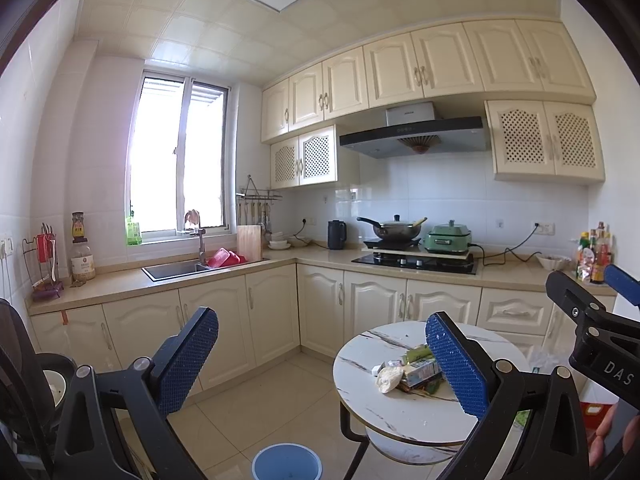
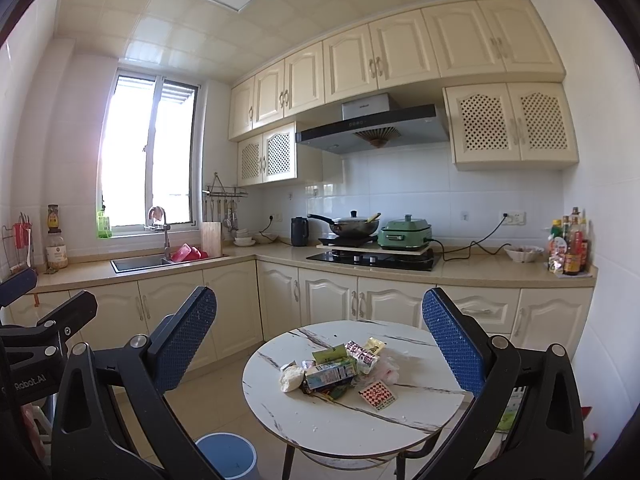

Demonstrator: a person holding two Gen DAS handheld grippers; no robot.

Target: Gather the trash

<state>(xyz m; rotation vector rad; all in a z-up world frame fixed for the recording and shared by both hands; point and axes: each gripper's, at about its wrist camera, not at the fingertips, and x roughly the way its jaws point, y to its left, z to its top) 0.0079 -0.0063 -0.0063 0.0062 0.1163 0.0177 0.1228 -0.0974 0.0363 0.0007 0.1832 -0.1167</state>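
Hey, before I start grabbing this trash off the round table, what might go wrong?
The wrappers and carton lie heaped together, so one pinch may drag neighbours off the round table. The blue bin stands on the floor beside the table, not under the pile, so a piece could drop short. Crumbs look too fine for the open right gripper.

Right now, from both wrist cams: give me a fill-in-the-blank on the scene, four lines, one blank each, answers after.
1. The trash pile lies on the round ____ table.
2. The bin on the floor is ____ in colour.
3. Both the left gripper and the right gripper are ____.
4. The wok on the counter sits beside a ____ electric cooker.

Missing words: marble-patterned; blue; open; green
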